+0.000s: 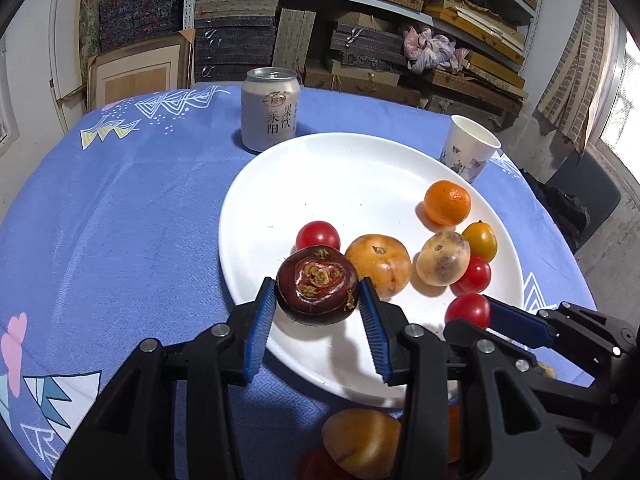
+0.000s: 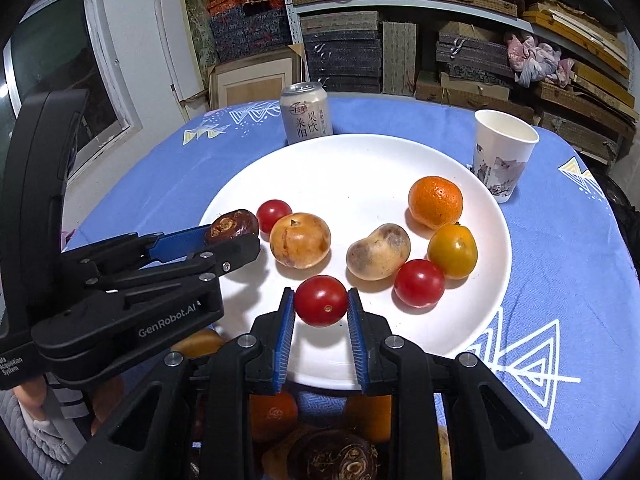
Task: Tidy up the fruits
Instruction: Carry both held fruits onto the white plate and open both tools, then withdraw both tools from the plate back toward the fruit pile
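We see a tabletop [image 1: 120,208] under a blue patterned cloth, shelves of stacked boxes [image 2: 340,52] behind it. Above the white plate [image 1: 352,176], our left hand-held gripper [image 1: 318,300] clamps a dark water chestnut [image 1: 317,290]. Our right hand-held gripper [image 2: 321,304] clamps a cherry tomato [image 2: 321,300]; more fruit lies on the plate.

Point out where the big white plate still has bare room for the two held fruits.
The white plate is bare across its far half, between the silver drink can and the orange mandarin. A smaller free strip lies along the near rim. The middle band, from the pale brown loquat to the yellow-orange fruit, is crowded.
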{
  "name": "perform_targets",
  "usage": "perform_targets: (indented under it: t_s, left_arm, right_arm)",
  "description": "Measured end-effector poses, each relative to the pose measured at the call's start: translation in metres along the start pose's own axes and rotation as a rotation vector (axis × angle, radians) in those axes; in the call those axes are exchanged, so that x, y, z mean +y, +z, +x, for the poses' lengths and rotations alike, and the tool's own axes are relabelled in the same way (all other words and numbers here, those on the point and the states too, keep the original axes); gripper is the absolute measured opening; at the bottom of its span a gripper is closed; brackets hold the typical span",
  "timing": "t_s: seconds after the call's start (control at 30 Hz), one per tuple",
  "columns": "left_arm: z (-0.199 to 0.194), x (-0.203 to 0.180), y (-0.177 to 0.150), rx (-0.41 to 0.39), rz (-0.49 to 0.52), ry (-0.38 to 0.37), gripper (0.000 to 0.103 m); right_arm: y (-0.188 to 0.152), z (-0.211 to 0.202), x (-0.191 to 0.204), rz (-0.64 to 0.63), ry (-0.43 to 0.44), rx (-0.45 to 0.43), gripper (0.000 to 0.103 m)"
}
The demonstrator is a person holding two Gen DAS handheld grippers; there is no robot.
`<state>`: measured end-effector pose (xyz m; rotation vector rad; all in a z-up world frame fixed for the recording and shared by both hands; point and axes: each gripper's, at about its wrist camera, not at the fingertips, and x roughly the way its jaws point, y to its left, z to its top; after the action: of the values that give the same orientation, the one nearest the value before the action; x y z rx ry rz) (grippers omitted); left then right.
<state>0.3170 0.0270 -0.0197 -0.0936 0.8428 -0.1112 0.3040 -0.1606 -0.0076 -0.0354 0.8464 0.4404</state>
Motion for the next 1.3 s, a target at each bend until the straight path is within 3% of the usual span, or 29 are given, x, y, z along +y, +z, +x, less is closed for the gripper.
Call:
perform_targets:
  t_s: [0.1, 0.13, 0.3, 0.43, 0.57, 0.7, 0.8, 0.87, 0.97, 1.03, 1.1, 1.3]
  left_arm:
    - [0.002, -0.002, -0.001, 0.003, 0.007, 0.002, 0.042]
    - [0.001, -0.003, -0.001, -0.001, 0.014, 0.007, 0.043]
    - [-0.014, 0.001, 0.002, -0.044, -0.001, 0.007, 0.058]
    - [-0.037, 0.009, 0.005, -0.082, -0.023, -0.004, 0.059]
    - [-0.074, 0.024, -0.001, -0.147, -0.073, 0.001, 0.065]
    - [-0.106, 0.031, -0.032, -0.191, -0.084, 0.041, 0.068]
    - [-0.116, 0.031, -0.067, -0.169, -0.085, 0.064, 0.070]
    - [-0.120, 0.028, -0.093, -0.148, -0.080, 0.081, 0.077]
    - [-0.125, 0.020, -0.122, -0.120, -0.049, 0.095, 0.081]
    - [-0.130, 0.012, -0.133, -0.121, -0.008, 0.082, 0.082]
    - [-0.135, 0.000, -0.142, -0.135, 0.036, 0.083, 0.090]
    - [-0.134, -0.027, -0.153, -0.129, 0.165, 0.072, 0.090]
  right_arm:
    - [0.000, 0.002, -0.002, 0.007, 0.004, 0.005, 0.030]
    - [-0.001, 0.002, -0.002, 0.012, 0.005, 0.005, 0.037]
    - [0.000, -0.006, -0.008, 0.040, 0.008, -0.024, 0.043]
    - [0.003, -0.037, -0.013, 0.062, 0.023, -0.096, 0.043]
    - [-0.006, -0.079, -0.019, 0.080, 0.026, -0.191, 0.056]
    - [-0.030, -0.112, -0.025, 0.120, 0.014, -0.269, 0.064]
    - [-0.059, -0.122, -0.030, 0.150, 0.012, -0.270, 0.073]
    - [-0.084, -0.124, -0.034, 0.192, -0.022, -0.274, 0.084]
    - [-0.113, -0.126, -0.043, 0.269, -0.063, -0.256, 0.087]
    - [-0.122, -0.130, -0.047, 0.309, -0.046, -0.272, 0.092]
    - [-0.124, -0.130, -0.049, 0.322, -0.068, -0.288, 0.095]
    - [-0.124, -0.122, -0.054, 0.342, -0.077, -0.271, 0.096]
